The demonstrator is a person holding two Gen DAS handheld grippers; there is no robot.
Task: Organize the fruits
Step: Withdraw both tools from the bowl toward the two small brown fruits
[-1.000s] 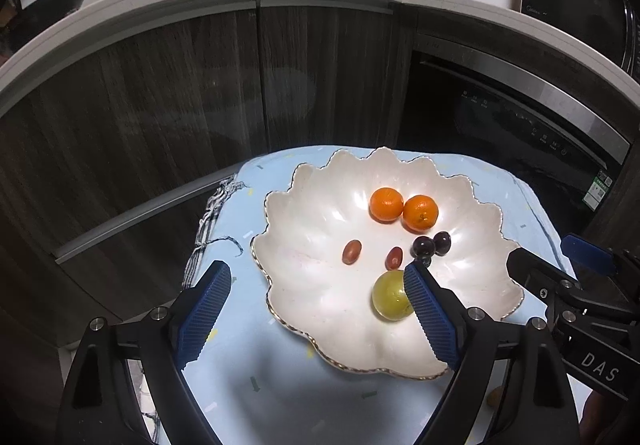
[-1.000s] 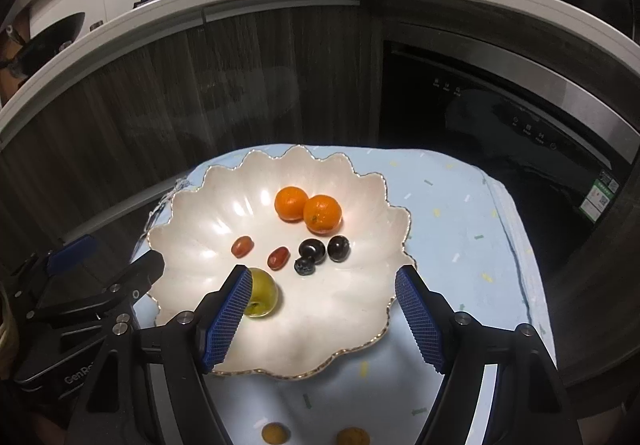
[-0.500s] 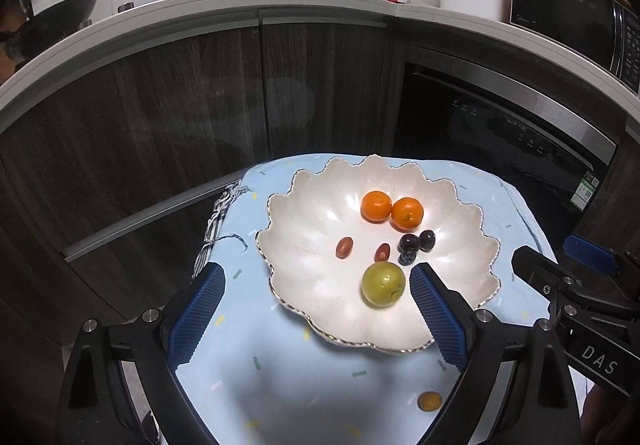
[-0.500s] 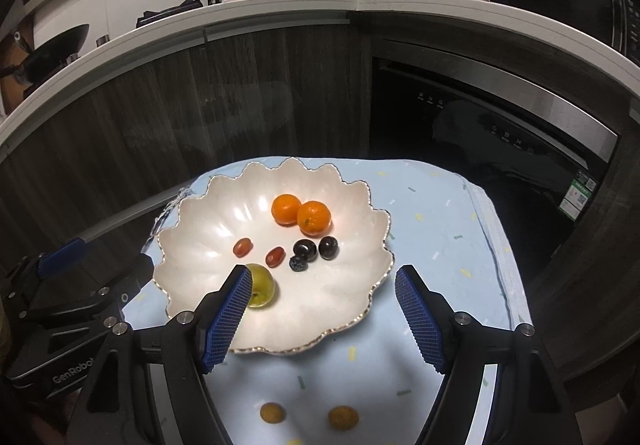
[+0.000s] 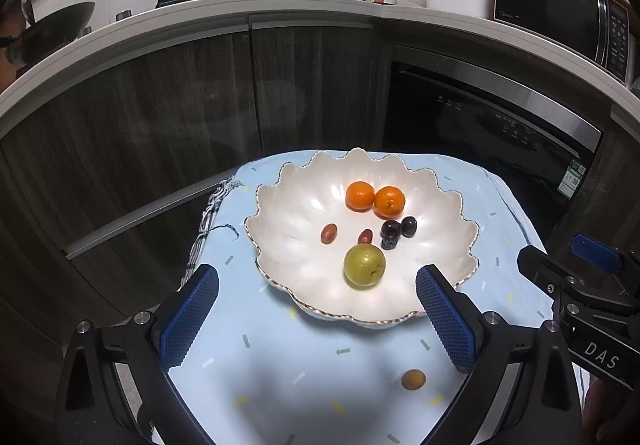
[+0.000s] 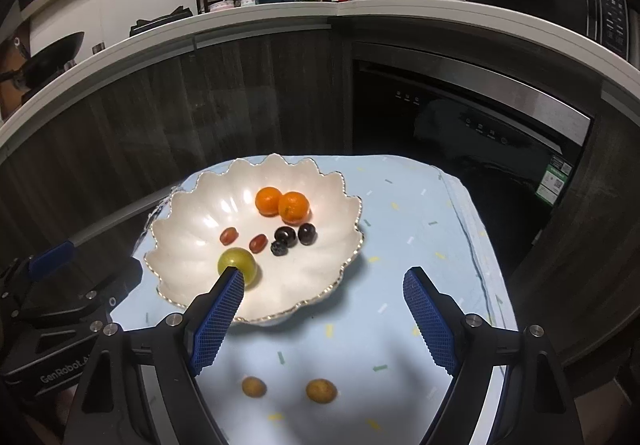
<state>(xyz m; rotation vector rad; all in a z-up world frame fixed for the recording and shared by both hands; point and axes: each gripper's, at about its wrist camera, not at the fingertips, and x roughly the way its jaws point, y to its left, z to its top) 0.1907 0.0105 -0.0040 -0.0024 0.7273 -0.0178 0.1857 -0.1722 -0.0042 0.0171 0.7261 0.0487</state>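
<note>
We see both claws opening wide w/ nothing held: left gripper [image 5: 316,299], right gripper [image 6: 322,295]. Green fruit [image 5: 364,266] sits center-frame in scalloped bowl [image 5: 288,205].

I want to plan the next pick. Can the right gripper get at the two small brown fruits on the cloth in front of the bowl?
Probably yes. The two brown fruits lie bare on the cloth, clear of the bowl. The right gripper holds nothing, and its jaws are opening.

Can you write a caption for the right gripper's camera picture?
Right gripper opening empty above a scalloped plate of fruit, two small brown fruits on the blue cloth.
</note>
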